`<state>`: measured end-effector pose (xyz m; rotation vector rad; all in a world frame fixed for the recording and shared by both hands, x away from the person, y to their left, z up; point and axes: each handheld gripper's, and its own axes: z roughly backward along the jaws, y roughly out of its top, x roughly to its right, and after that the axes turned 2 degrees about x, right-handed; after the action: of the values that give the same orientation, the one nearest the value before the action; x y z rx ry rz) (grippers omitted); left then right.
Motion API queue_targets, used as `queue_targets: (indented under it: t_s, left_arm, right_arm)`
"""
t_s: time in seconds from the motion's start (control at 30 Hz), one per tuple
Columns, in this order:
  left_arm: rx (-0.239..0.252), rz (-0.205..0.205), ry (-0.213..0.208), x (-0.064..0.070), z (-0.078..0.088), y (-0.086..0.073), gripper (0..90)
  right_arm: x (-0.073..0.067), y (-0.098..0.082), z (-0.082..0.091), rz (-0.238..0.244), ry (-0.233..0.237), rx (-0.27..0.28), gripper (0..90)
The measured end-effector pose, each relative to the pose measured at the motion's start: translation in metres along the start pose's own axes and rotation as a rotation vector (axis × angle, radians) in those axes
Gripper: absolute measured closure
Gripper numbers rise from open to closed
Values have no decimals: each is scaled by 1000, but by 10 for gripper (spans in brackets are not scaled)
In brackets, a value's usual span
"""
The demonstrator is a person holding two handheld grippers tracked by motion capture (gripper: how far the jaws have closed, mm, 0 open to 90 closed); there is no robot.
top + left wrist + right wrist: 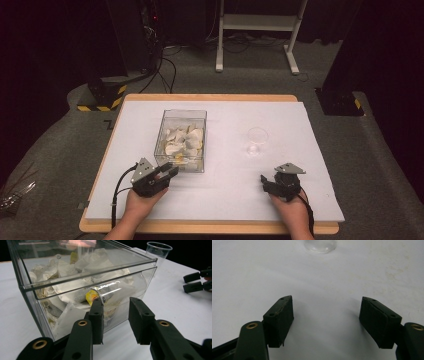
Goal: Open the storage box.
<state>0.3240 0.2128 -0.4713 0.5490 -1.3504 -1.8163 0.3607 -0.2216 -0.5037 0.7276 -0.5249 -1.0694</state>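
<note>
Clear box (pixel 181 140): one, square-cornered, glossy see-through plastic, open-topped, on the table's left half, just ahead of the left gripper.
Contents: crumpled white tea-bag sachets (pixel 75 272) with yellow tags, too heaped to count.
Left gripper (pixel 116 315): two matte black blocky jaws a little apart, nothing between them, tips close to the box's near wall.
Right gripper (pixel 327 322): jaws spread wide, holding nothing, resting above bare table.
Cup (pixel 257 136): one, round, thin clear plastic, right of the box.
Table cover (pixel 225 190): one flat white sheet, faintly stained.

Clear box (pixel 182 142) holds white packets (pixel 184 139) with yellow bits; black fingers (pixel 96 315); white table (pixel 225 190).
</note>
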Motion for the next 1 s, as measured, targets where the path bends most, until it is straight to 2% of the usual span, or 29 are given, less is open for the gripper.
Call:
queue_targets:
  t_s: [0.3,0.7,0.77,1.0]
  left_arm:
    - [-18,-28,-2,10,13,-4,660]
    - [26,11,-17,19,27,-17,666]
    - [30,-6,-20,20,30,-19,667]
    - [30,-23,-27,23,36,-20,677]
  right_arm:
    - [-1,0,0,-2,-1,-3,276]
    - [-1,0,0,3,-3,-1,276]
    - [-1,0,0,4,-2,-1,277]
    - [-1,0,0,0,-1,-2,278]
